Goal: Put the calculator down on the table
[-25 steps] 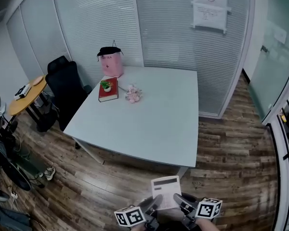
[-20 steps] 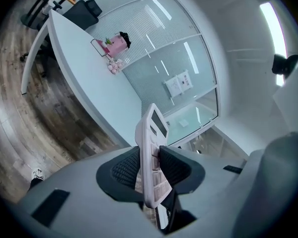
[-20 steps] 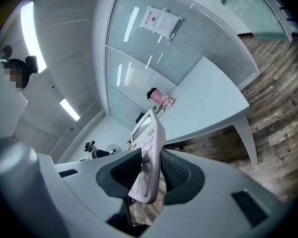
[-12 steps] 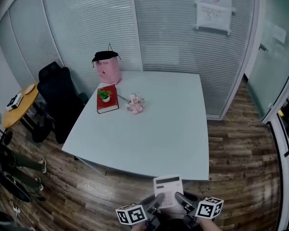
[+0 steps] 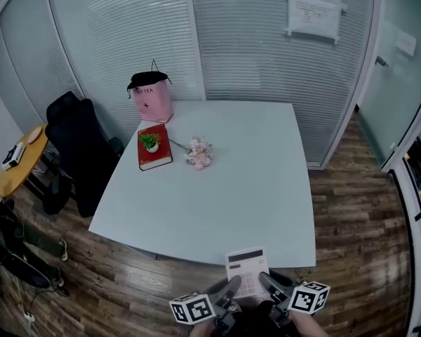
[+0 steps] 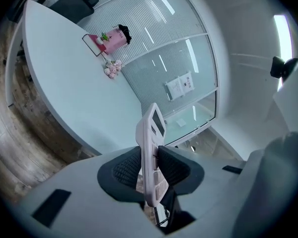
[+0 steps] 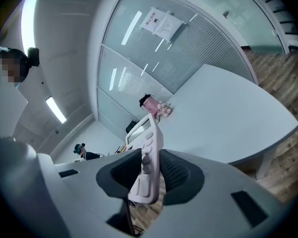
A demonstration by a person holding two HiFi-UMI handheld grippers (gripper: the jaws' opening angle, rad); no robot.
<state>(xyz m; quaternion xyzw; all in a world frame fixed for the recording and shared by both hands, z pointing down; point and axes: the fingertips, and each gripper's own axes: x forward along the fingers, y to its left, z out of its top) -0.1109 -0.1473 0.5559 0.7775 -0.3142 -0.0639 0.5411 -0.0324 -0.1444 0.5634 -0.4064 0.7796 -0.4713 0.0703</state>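
Note:
A white calculator [image 5: 247, 272] hangs in the air at the near edge of the pale blue table [image 5: 217, 195], keys up, its display end over the rim. My left gripper [image 5: 229, 287] is shut on its left side and my right gripper [image 5: 267, 283] on its right side. In the left gripper view the calculator [image 6: 150, 133] stands edge-on between the dark ribbed pads [image 6: 124, 170], which press on it. In the right gripper view the pads [image 7: 176, 172] clamp the calculator [image 7: 149, 148] too. Both pairs of jaws have just been closing a little on it.
At the table's far left stand a pink bag [image 5: 153, 98], a red book [image 5: 155, 153] with a small plant on it, and pink flowers [image 5: 198, 153]. A black chair [image 5: 77, 139] and a round wooden side table [image 5: 17, 161] are at the left. Blinds and glass walls close the back.
Both grippers have carried the calculator forward from over the wooden floor up to the table's near edge. The table now looks closer and lower in the head view.

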